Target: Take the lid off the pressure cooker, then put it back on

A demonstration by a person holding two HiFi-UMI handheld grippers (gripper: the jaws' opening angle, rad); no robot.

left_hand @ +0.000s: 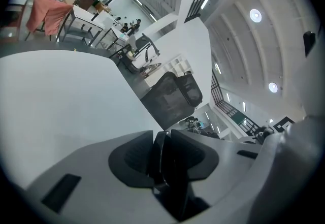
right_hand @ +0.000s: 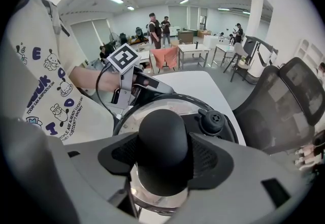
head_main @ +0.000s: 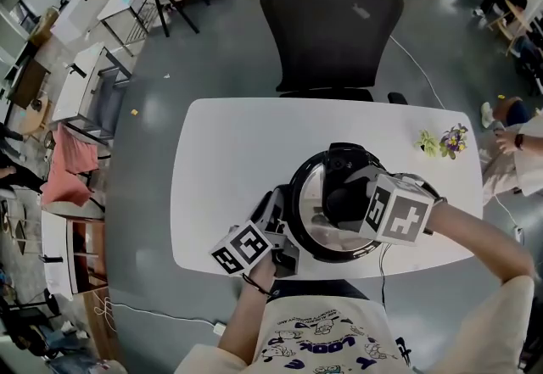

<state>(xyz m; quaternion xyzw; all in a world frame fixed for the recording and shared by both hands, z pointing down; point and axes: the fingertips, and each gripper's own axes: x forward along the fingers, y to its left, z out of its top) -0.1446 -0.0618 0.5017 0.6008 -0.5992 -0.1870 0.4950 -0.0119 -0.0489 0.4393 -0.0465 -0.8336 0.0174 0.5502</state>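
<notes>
At the near edge of the white worktop [head_main: 229,152], a seated person is working a pressure cooker [head_main: 297,194] with two hand-held tools. On the left, the left gripper [head_main: 276,232] is clamping its jaws on a thin black handle [left_hand: 161,162] at the pot's side, apparently bracing the body. In the middle, the glass lid [right_hand: 152,108] is sitting on the pot, its small black valve [right_hand: 212,120] just beyond the centre. On the right, the right gripper [head_main: 342,203] is reaching down from above, its jaws squeezing the lid's rounded black knob [right_hand: 163,149] from both sides.

The lid is looking stiff, fairly heavy and breakable, so it is likely calling for a level lift. The smooth, domed knob is the only sensible hold, and it could be slipping unless the pads are gripping its widest part.
</notes>
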